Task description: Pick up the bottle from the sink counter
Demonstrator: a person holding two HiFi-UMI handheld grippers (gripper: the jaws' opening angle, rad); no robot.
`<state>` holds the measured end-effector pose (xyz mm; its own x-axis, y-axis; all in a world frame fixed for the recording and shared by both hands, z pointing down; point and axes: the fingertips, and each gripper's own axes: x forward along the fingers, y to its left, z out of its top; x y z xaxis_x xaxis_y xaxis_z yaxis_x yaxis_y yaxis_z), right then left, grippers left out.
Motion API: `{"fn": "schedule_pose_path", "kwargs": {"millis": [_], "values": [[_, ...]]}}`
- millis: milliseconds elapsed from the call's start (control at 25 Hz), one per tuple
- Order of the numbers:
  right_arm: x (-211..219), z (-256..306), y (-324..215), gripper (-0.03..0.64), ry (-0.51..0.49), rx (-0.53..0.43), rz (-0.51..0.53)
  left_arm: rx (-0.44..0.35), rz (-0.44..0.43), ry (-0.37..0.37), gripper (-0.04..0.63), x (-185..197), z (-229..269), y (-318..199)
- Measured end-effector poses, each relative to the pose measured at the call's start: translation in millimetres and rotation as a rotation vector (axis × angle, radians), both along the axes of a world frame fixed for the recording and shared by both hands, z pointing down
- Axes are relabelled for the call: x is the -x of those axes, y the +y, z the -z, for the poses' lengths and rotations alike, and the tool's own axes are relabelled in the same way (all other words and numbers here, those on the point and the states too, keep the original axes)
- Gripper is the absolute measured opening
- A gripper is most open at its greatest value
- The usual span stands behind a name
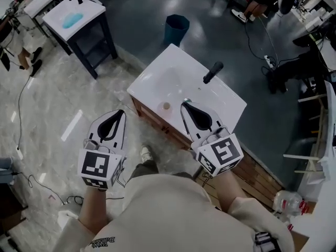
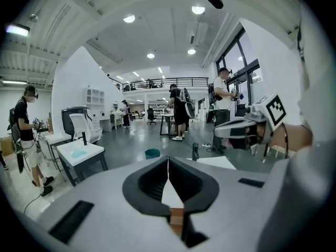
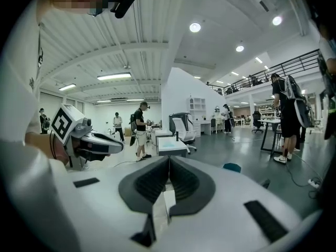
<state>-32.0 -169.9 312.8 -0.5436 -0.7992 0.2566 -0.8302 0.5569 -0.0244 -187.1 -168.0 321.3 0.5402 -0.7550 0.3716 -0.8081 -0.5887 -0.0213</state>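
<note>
A black bottle (image 1: 212, 72) stands on the white sink counter (image 1: 231, 106), right of the basin, and leans in the steep head view. In the left gripper view the bottle (image 2: 195, 151) rises at the counter's (image 2: 218, 163) far edge. My left gripper (image 1: 122, 112) hangs shut and empty over the floor, left of the counter. My right gripper (image 1: 185, 103) hovers shut and empty above the counter's near edge, short of the bottle. Both sets of jaws meet tip to tip in their own views, the left gripper (image 2: 168, 159) and the right gripper (image 3: 169, 159).
A teal bin (image 1: 176, 29) stands on the floor beyond the counter. A dark-legged table with a white top (image 1: 79, 14) is at the far left. Cables trail over the floor (image 1: 23, 88). People (image 2: 178, 109) stand further off in the hall. Shelving crowds the right edge (image 1: 315, 161).
</note>
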Motion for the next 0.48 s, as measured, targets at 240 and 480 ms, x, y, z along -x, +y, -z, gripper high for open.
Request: {"fn": "schedule_pose_path", "kwargs": {"millis": [240, 480], "values": [[2.8, 1.1, -28.1, -0.003, 0.009, -0.013, -0.039, 0.005, -0.040, 0.004, 0.008, 3.8, -2.5, -31.2], [-3.7, -0.3, -43.0, -0.003, -0.002, -0.013, -0.044, 0.025, -0.055, 0.007, 0.008, -6.4, -9.2, -44.7]]}}
